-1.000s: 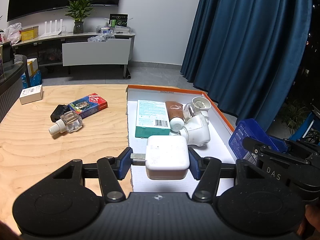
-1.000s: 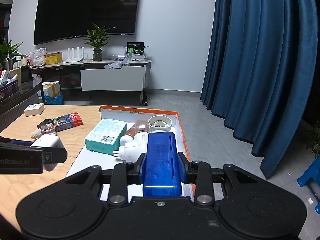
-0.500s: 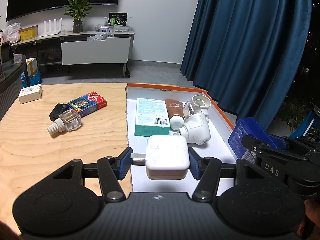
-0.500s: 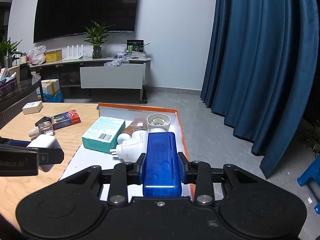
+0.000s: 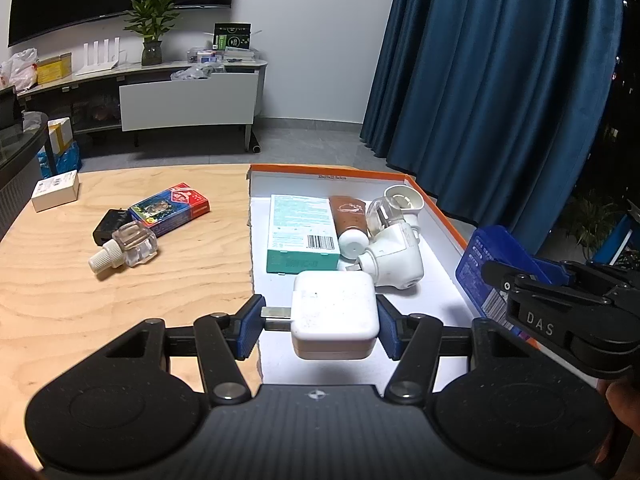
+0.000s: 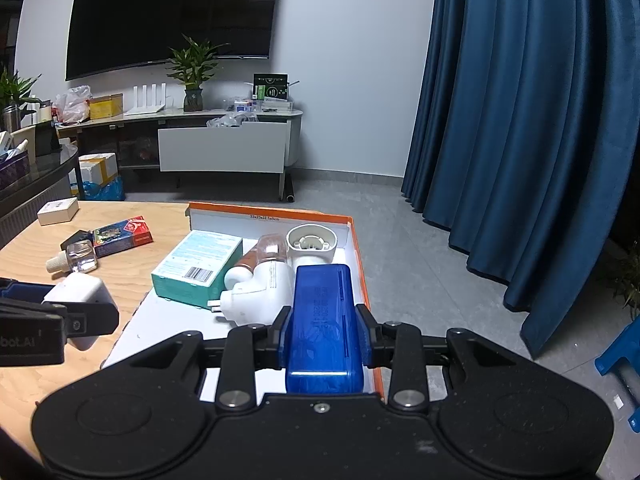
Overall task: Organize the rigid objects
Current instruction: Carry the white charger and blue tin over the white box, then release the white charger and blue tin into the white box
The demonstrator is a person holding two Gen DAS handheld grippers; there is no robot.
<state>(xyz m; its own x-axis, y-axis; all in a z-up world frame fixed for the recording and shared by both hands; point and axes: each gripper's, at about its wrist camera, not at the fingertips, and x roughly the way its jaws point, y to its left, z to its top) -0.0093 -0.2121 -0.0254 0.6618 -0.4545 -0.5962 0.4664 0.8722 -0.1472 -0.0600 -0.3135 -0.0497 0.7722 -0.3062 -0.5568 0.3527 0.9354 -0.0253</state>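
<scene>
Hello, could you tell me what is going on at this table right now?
A person is sorting small items into an orange-rimmed box, a handheld gripper in each hand. The left gripper is shut on a white charger at the box's near left edge. The right gripper is shut on a blue case over the box's right side. A playing-card box and a small glass bottle lie outside on the wooden table.

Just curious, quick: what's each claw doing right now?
Left claw: shut on the white charger.
Right claw: shut on the blue case.
</scene>
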